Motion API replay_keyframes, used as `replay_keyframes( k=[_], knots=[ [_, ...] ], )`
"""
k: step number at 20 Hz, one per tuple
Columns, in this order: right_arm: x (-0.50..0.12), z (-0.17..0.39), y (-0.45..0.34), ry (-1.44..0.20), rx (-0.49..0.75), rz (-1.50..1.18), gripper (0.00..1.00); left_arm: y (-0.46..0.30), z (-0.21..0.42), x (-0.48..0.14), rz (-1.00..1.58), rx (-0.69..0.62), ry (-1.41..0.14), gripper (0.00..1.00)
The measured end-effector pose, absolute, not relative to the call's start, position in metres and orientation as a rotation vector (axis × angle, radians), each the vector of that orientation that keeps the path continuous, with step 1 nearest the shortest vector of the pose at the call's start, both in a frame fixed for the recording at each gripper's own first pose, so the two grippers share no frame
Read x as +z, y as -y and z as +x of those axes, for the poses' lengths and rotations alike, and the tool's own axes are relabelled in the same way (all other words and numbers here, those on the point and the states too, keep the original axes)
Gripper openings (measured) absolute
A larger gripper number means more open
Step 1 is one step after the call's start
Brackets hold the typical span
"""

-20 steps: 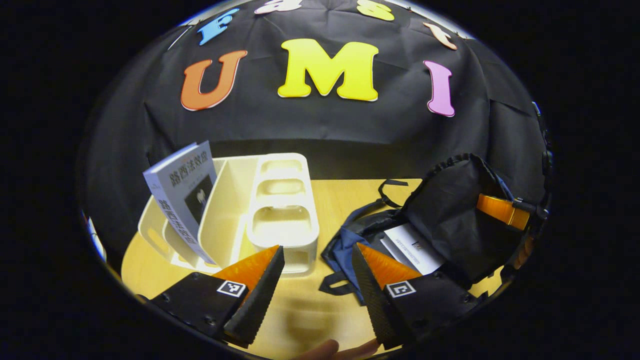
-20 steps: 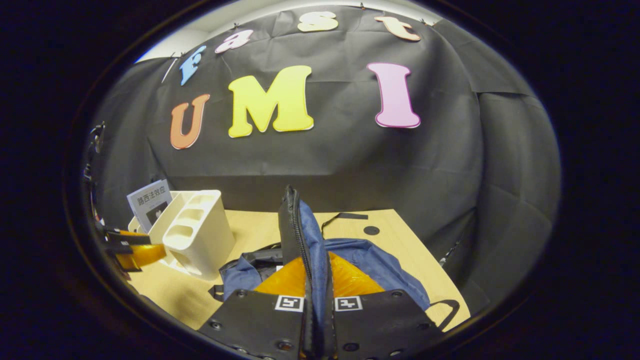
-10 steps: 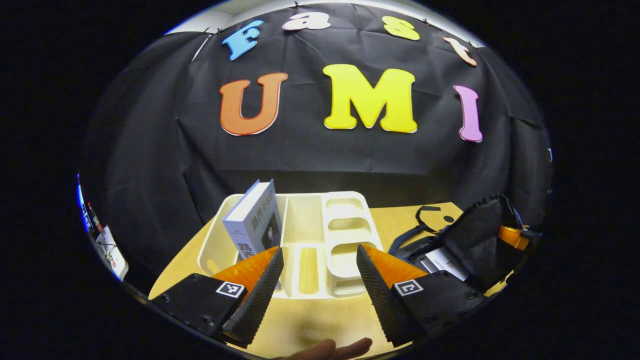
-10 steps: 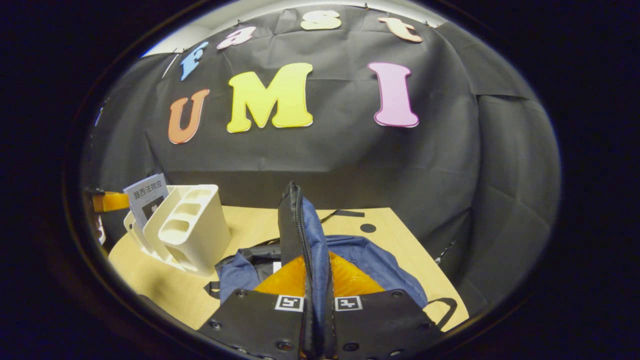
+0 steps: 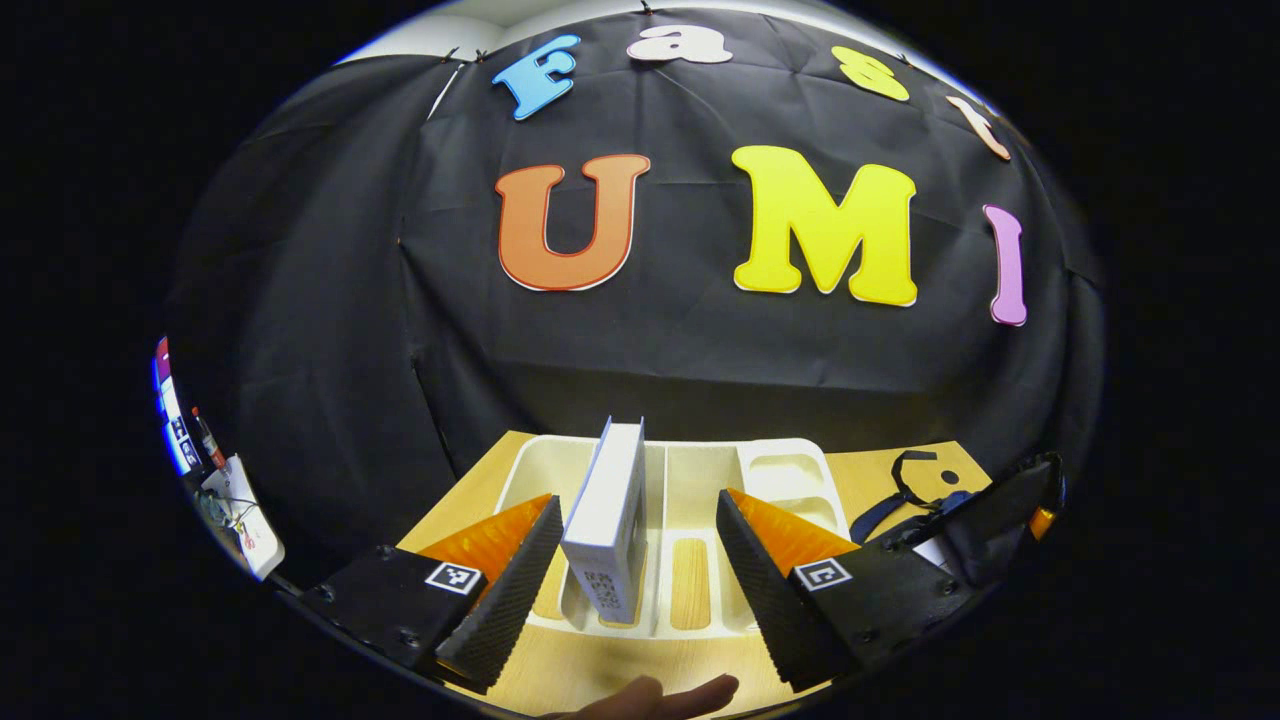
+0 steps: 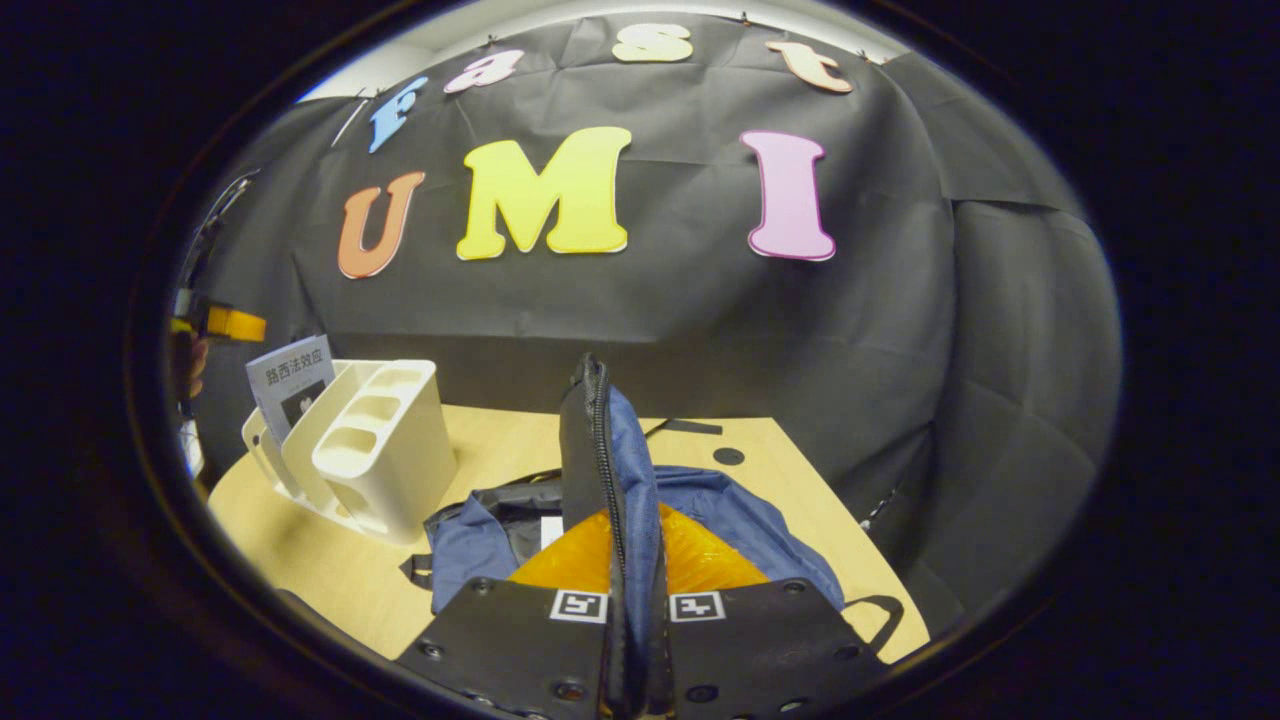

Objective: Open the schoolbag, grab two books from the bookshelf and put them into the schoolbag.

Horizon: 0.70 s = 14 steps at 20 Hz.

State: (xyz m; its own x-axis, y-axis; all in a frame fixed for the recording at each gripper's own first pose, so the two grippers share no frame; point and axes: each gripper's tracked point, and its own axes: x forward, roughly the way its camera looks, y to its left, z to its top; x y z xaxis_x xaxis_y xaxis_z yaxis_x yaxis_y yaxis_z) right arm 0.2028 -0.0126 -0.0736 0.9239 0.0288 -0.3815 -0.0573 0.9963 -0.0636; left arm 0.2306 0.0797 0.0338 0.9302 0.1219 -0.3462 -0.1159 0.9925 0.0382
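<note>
In the left gripper view a white book [image 5: 605, 520] stands upright in the cream bookshelf [image 5: 775, 462], its spine edge facing me. My left gripper [image 5: 637, 505] is open just in front of it, one finger on each side and neither touching it. Seen from the right gripper view, the same book [image 6: 290, 378] leans in the bookshelf [image 6: 375, 455], with the left gripper [image 6: 215, 322] above and left of it. My right gripper [image 6: 632, 520] is shut on the zippered flap [image 6: 597, 440] of the blue schoolbag [image 6: 745, 520] and holds it upright. White paper [image 6: 551, 530] shows inside the bag.
The wooden table [image 6: 490, 450] carries bookshelf and bag side by side. In the left gripper view the schoolbag [image 5: 985, 505] lies at the far right beside a black strap [image 5: 905, 480]. A person's fingertip [image 5: 650, 693] shows at the bottom edge. Black cloth walls close the back.
My left gripper has swung left from the bag to face the bookshelf, and the book now sits between its open fingers. The right gripper has stayed shut on the flap.
</note>
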Motion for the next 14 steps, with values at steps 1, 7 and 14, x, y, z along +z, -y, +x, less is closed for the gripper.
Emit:
replay_keyframes(
  k=[1, 7, 14],
  knots=[
    [-0.075, 0.201, 0.011, -0.392, 0.046, -0.078, 0.08, -0.083, 0.238, 0.038, 0.015, 0.120, -0.364, 0.99],
    [-0.080, 0.192, 0.003, -0.389, 0.048, -0.065, 0.08, -0.098, 0.273, 0.018, 0.027, 0.089, -0.516, 0.97],
    [-0.084, 0.188, 0.000, -0.375, 0.050, -0.073, 0.08, -0.099, 0.305, -0.018, 0.102, 0.028, -0.715, 0.97]
  ],
)
